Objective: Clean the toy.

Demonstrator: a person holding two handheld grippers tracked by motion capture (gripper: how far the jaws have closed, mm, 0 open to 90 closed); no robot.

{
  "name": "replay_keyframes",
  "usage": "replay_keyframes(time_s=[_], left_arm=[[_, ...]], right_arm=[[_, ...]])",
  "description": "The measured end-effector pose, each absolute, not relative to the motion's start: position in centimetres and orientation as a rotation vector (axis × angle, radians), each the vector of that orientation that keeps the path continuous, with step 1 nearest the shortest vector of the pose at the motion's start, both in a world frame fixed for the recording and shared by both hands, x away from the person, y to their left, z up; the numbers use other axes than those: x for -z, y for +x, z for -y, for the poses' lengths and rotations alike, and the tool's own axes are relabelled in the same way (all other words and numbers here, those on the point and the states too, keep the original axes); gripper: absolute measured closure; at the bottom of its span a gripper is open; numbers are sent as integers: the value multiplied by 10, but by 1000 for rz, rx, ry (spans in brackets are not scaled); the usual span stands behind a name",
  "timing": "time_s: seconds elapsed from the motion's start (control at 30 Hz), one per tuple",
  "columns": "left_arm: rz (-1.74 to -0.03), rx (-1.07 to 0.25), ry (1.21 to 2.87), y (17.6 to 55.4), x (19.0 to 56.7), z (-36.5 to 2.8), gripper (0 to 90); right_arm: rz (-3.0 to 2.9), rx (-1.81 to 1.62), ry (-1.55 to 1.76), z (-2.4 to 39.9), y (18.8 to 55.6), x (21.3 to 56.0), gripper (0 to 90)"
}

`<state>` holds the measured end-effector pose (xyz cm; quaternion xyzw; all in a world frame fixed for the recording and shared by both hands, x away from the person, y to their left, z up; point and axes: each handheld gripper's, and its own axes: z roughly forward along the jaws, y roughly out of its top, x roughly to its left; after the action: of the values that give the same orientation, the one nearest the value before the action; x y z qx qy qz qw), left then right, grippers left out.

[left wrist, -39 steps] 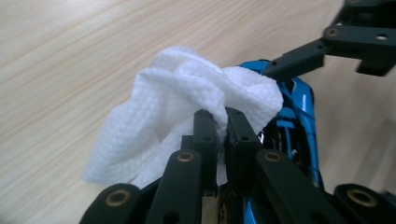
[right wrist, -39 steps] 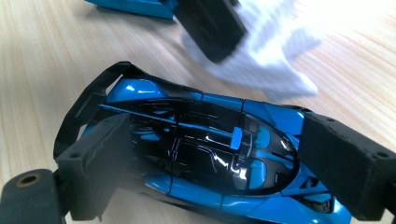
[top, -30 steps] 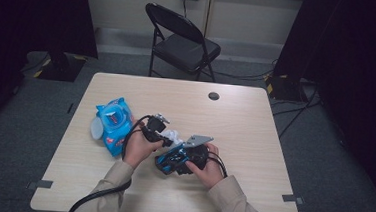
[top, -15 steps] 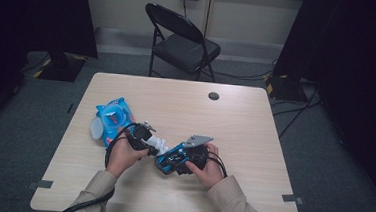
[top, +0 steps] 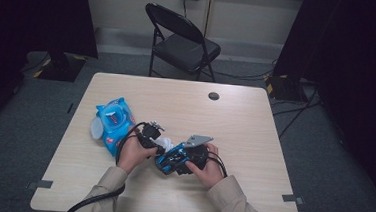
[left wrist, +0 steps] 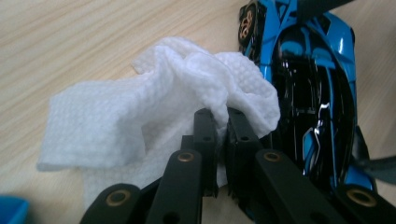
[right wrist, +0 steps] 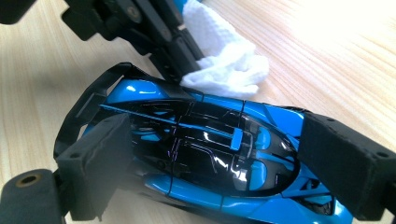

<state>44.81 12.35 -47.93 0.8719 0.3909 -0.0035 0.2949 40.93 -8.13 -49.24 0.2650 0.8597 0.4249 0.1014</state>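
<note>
The left gripper (left wrist: 223, 140), jaws clenched on a crumpled white wipe (left wrist: 154, 116), has come down from beside the blue wipes pack (top: 112, 123) and now presses the wipe against the side of the blue toy car (right wrist: 210, 154). The right gripper (right wrist: 205, 168) clamps the car across its body, tilted just above the table (top: 254, 130). I'd say the wiping is about to start.

On the table (top: 255, 125), the wipe (top: 165, 143) lies between the wipes pack (top: 112, 123) and, probably touching, the toy car (top: 172, 160).
</note>
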Motion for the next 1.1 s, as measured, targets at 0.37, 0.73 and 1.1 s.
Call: replay_keyframes(time_s=[0.37, 0.73, 1.1], left_arm=[[-1026, 11, 2315, 464, 481, -107, 837], [-1017, -9, 2297, 474, 482, -94, 832], [-1027, -57, 2281, 475, 479, -94, 822]], right_arm=[[-2537, -1260, 783, 82, 409, 493, 99], [-2535, -1265, 780, 82, 409, 493, 99], [-2531, -1270, 779, 82, 409, 494, 99]])
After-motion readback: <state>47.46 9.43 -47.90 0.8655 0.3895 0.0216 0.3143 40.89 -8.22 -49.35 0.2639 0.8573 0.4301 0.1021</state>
